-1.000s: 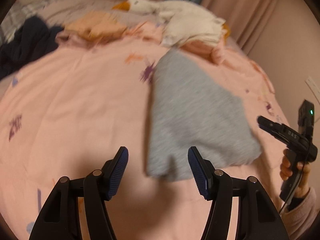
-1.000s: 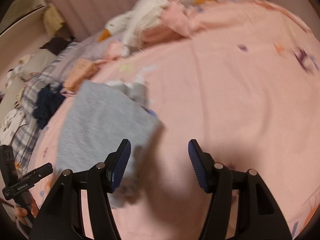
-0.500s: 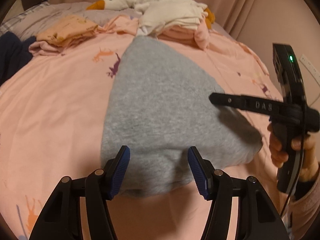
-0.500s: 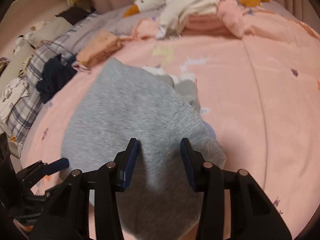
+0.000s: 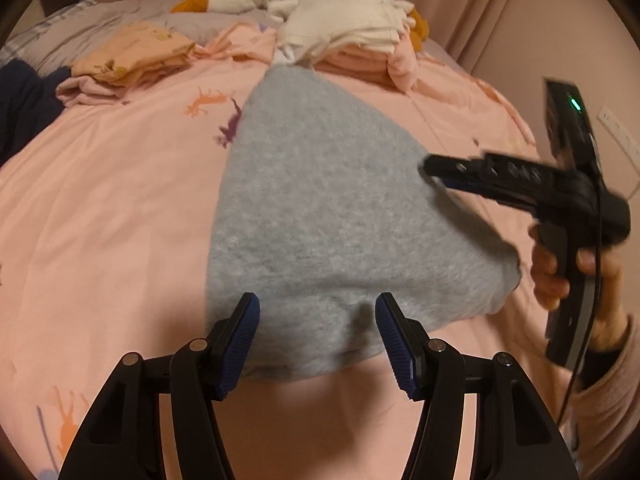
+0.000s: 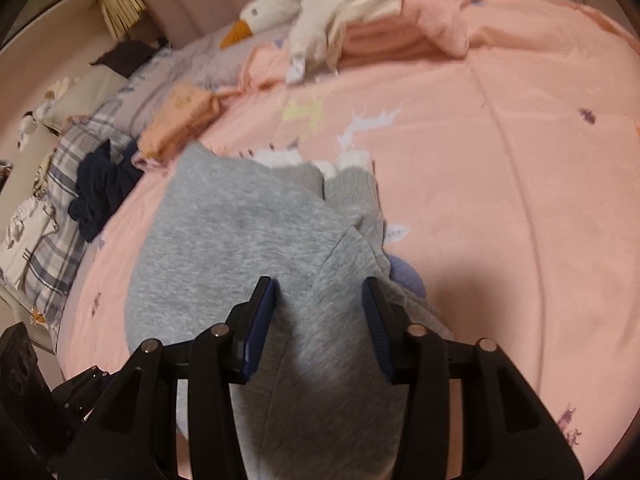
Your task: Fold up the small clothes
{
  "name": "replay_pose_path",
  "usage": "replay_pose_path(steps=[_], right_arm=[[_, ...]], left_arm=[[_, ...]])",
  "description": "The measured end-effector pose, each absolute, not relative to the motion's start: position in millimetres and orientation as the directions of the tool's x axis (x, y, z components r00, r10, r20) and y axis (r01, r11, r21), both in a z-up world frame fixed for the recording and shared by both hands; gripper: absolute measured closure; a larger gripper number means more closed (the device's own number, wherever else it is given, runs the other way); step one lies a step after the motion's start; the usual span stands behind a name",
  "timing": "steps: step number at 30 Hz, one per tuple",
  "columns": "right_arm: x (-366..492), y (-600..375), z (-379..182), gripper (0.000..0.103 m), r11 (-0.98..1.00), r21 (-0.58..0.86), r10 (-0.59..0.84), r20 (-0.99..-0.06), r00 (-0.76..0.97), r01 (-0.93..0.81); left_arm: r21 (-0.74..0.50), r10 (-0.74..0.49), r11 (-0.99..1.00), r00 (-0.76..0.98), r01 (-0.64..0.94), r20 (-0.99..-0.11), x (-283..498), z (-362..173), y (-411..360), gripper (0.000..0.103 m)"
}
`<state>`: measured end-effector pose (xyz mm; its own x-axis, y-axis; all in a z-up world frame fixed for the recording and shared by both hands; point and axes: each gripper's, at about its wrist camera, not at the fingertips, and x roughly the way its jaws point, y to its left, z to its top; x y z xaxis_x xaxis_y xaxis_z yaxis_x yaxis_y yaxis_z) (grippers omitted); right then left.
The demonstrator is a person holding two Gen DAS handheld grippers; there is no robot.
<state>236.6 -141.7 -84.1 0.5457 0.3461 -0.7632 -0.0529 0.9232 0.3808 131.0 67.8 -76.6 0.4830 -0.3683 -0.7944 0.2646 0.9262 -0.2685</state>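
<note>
A grey sweatshirt (image 5: 320, 208) lies folded on the pink bedspread (image 5: 104, 208). My left gripper (image 5: 318, 340) is open at the garment's near edge, its blue pads either side of the hem. My right gripper (image 6: 320, 320) is open over the garment (image 6: 240, 248), partly narrowed, with grey fabric between its pads; I cannot tell if the pads touch it. The right gripper also shows in the left wrist view (image 5: 520, 188), at the garment's right side. Grey cuffs (image 6: 348, 184) stick out at the far end.
A plush goose (image 5: 312, 4) and folded pink clothes (image 5: 360, 60) lie at the bed's head. A folded peach garment (image 5: 136, 54) and a dark navy garment (image 6: 104, 188) lie left, by a plaid pillow (image 6: 52, 272). A curtain hangs behind.
Both grippers have moved in over the grey sweatshirt. The right gripper's jaws have narrowed, and it has slid further onto the garment.
</note>
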Motion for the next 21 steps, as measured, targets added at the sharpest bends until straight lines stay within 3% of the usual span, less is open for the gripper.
replay_pose_path(steps=[6,13,16,21], right_arm=[[197,-134,-55,0.056,0.892,0.392,0.445,-0.674,0.590,-0.226],[178,-120,-73,0.065,0.891,0.343,0.453,-0.706,0.545,-0.296],[175,-124,-83,0.067,0.893,0.341,0.450,-0.704,0.550,-0.294],[172,-125,-94,0.070,0.893,0.340,0.449,-0.718,0.532,-0.295]], left_arm=[[-0.338,-0.416,0.909,0.532,0.242,-0.738,150,-51,78,0.042],[-0.356,-0.433,0.901,0.553,0.247,-0.711,189,-43,55,0.043],[-0.351,-0.425,0.905,0.535,0.240,-0.730,208,-49,46,0.055],[-0.305,-0.370,0.929,0.491,0.211,-0.788,235,-72,34,0.055]])
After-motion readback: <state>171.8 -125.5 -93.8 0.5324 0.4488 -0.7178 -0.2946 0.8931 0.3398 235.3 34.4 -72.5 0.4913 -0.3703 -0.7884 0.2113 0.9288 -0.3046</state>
